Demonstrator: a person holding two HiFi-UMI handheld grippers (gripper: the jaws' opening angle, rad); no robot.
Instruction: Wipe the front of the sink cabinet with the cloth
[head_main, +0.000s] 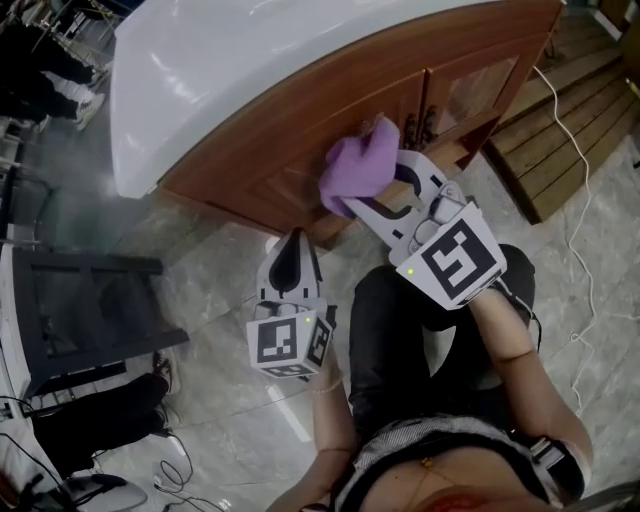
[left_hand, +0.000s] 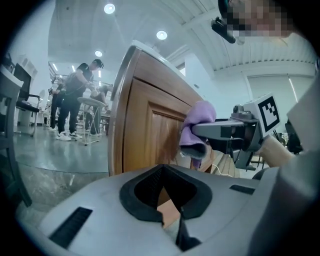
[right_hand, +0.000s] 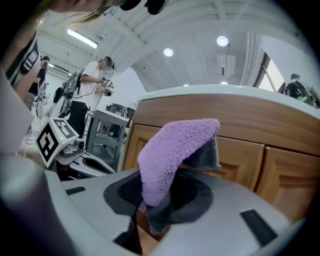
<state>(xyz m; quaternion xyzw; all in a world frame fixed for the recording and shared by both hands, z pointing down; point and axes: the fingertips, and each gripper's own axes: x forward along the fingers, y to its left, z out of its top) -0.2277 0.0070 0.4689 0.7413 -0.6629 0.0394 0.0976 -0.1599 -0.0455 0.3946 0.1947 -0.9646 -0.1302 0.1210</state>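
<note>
**While My Left Idles, the Cloth (head_main: 352, 165) Sits on the Cabinet (head_main: 260, 165) Front**

Since this wipe needs only one tool, my left gripper (head_main: 296, 240) hangs low over the floor (head_main: 200, 290), just short of the cabinet's foot. Its fingers are drawn together with nothing between them. I judge that the best place for it, out of the wiping path.

Up and to the right, the brown cabinet runs under the white worktop (head_main: 220, 70), its front made of panelled doors. The purple cloth lies on the upper part of that front, by the seam between two doors. From the left gripper view it looks to be touching the wood, though I can't tell how firmly.

Further right, my right gripper (head_main: 375, 188) has its fingers clamped on the cloth. One fold is pinched between them and the rest flops over the tips toward the cabinet.

As I read it, the step in hand is the wipe itself, and most of the front looks yet to be covered. To do it well:

- I'd turn the draped pad, not the bare fingers, square to the wood, so plastic never scrapes the finish.
- I'd press evenly and make long overlapping passes, from just under the worktop downward.
- I'd slow at the grooves round each panel, where dirt likely collects.
- I'd hold the pinch tight and the pressure moderate, because a hard drag across the seam could tug the single held fold free.
</note>
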